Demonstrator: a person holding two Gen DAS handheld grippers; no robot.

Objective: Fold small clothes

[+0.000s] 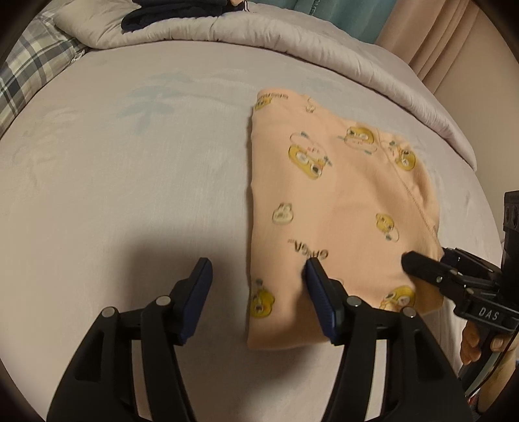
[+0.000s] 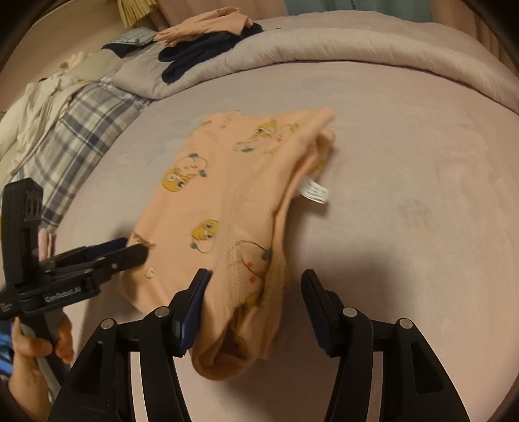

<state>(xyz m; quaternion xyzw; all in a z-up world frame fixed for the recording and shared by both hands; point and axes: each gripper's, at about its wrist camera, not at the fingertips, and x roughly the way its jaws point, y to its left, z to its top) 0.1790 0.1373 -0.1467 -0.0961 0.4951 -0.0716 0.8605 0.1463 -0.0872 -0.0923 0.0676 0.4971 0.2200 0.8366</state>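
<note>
Peach garment with a yellow cartoon print lies folded on the bed sheet, right of the sheet's middle in the left wrist view, well short of the rolled grey duvet along the far edge. Its left fold edge runs straight, from far to near. A white care label sticks out from between layers on the right side, seen from the right wrist view. The near end bulges as a loose rounded fold, not flat.

Left gripper: fingers spread wide, nothing between them. Right finger is over the garment's near left corner; whether it presses the cloth cannot be told. Left finger is over bare sheet.

Right gripper: fingers spread wide. The garment's near end lies in the gap between them, against the left finger; the right finger is over bare sheet, apart from the cloth. No pinch on the fabric.

In the left wrist view the right gripper's tip reaches the garment's near right edge; in the right wrist view the left gripper's tip reaches its near left edge. Frames are slightly blurred there, so contact is unclear.

Dark navy clothes and another peach piece sit on the duvet at the far edge. A plaid pillow lies at the far left corner.
</note>
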